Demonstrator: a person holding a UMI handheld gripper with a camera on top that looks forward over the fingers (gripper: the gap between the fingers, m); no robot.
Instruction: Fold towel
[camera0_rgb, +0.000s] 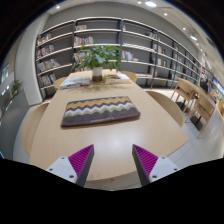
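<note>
A towel (100, 109) with wavy stripes in several colours lies flat on a light wooden table (45, 135), well beyond my fingers. It looks like a thick rectangle with a dark edge along its near side. My gripper (113, 162) is open and empty above the table's near part. Its two magenta pads (81, 160) stand wide apart. Nothing is between them.
A potted green plant (98, 59) stands at the table's far end, behind the towel. Bookshelves (120, 45) line the back wall. Wooden chairs (192, 98) stand beyond the table on the right side.
</note>
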